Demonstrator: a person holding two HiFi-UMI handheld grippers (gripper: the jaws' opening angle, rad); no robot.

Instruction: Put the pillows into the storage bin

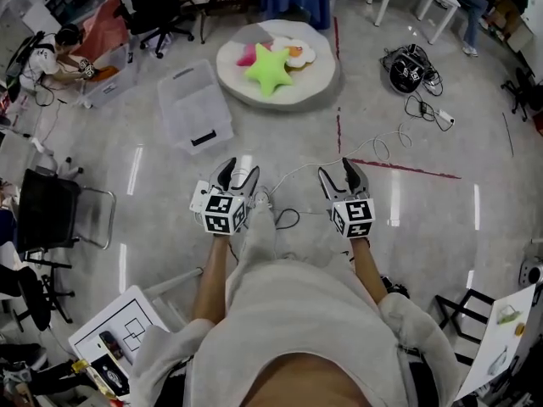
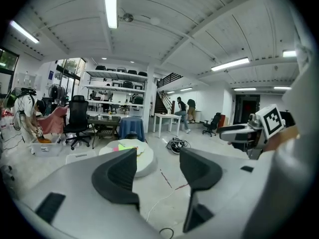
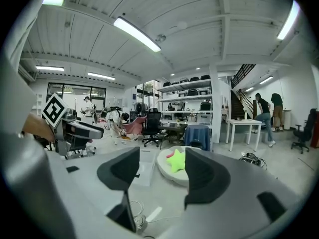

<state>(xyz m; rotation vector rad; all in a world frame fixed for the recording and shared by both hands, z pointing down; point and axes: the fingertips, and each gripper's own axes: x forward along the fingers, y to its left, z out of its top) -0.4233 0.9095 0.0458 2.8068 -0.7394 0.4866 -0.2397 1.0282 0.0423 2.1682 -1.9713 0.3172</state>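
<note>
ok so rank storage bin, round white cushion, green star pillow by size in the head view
1. round white cushion
2. storage bin
3. green star pillow
All three lie at a similar distance on the floor, so nearness hardly skews this.

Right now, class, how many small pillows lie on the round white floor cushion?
3. A lime-green star-shaped pillow in front, a pink pillow behind its left point, a white flower-shaped pillow with an orange centre behind its right. Others may hide underneath.
</note>
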